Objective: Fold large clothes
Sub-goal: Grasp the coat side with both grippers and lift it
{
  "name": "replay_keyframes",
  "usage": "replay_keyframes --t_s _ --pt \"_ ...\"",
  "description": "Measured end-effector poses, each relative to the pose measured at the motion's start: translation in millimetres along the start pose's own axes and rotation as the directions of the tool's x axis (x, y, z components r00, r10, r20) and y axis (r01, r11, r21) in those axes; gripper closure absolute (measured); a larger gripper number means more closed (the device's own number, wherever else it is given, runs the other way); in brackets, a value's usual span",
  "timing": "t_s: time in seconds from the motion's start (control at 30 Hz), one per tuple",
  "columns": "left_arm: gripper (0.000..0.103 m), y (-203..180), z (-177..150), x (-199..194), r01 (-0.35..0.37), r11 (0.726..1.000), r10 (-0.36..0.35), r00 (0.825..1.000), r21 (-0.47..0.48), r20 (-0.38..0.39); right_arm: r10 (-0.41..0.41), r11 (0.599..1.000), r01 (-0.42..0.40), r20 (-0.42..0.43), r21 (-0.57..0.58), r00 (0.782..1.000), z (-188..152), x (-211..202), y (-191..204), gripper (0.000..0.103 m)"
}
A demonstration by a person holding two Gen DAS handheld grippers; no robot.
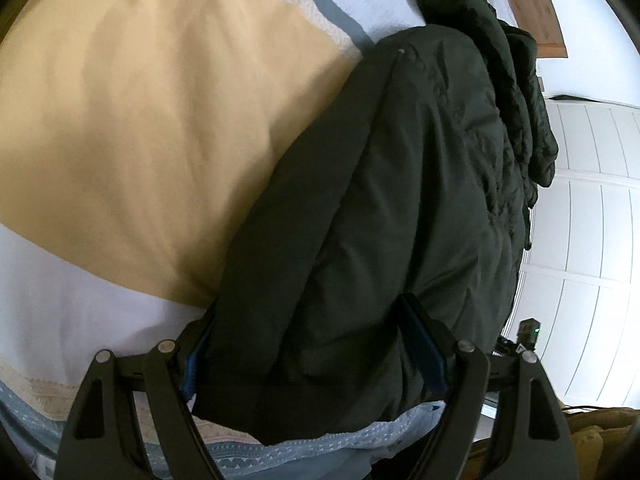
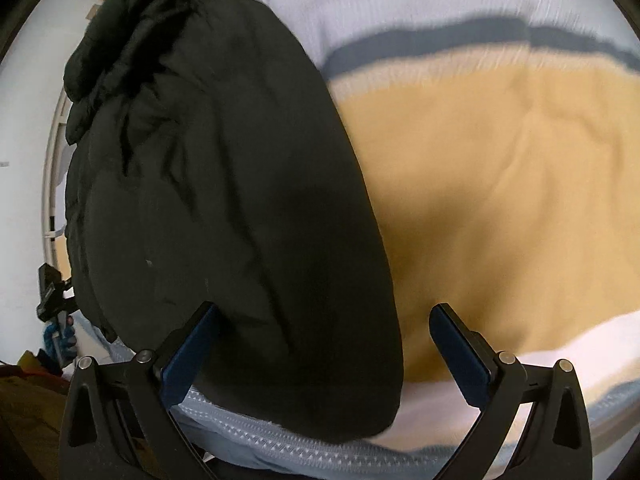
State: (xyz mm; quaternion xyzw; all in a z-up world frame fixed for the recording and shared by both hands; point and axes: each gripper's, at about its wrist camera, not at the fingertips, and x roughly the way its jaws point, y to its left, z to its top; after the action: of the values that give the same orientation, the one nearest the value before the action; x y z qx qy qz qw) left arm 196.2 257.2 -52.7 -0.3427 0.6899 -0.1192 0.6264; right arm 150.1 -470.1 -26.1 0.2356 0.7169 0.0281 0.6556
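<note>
- In the left wrist view, the far left was taken up by a bedspread of broad mustard-yellow, white and grey-blue patterned bands (image 1: 132, 128), which covered the bed.
- A dark green-black padded jacket, long and puffy with quilted folds (image 1: 400, 200), lay on that bedspread and ran from the near edge of the bed toward its far end, with its bunched upper part at the top right.
- The left gripper (image 1: 316, 344) had its jaws spread wide around the near end of the jacket; the blue-padded fingers (image 1: 424, 356) pressed against the fabric on both sides, so the jacket's hem sat between them.
- To the right of the jacket stood white panelled wardrobe doors (image 1: 592, 208), and a brown wooden board (image 1: 536, 12) showed at the top right.
- In the right wrist view, a white wall (image 2: 24, 140) filled the far left, with a small black device (image 2: 50, 288) low beside the jacket.
- The same jacket (image 2: 224, 200) filled the left and middle, lying on the bedspread (image 2: 500, 200) that stretched off to the right.
- The right gripper (image 2: 324, 320) had its jaws wide apart; the left blue pad touched the jacket's lower edge, while the right pad (image 2: 460, 352) hung over bare bedspread, clear of the cloth.
</note>
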Motion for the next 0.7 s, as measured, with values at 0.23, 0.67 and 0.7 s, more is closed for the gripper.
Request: replay_keyframes --t_s 0.23,0.67,0.7 --pt "0.022 -8.9 -3.4 4.1 -0.022 1.000 0.022 1.000 0.007 0.009 0.093 0.996 -0.093 0.009 0.010 0.996 -15.1 18.4 0.3 0.001" --pt "0.063 -22.0 -17.7 3.3 0.017 1.000 -0.017 0.999 0.022 0.027 0.100 0.994 -0.102 -0.058 -0.040 0.993 -9.1 24.4 53.5 0.074" --pt "0.070 -24.1 -19.4 2.3 0.025 0.999 -0.026 0.999 0.022 0.031 0.097 0.994 -0.100 -0.062 -0.052 0.993 -8.3 23.1 59.6 0.078"
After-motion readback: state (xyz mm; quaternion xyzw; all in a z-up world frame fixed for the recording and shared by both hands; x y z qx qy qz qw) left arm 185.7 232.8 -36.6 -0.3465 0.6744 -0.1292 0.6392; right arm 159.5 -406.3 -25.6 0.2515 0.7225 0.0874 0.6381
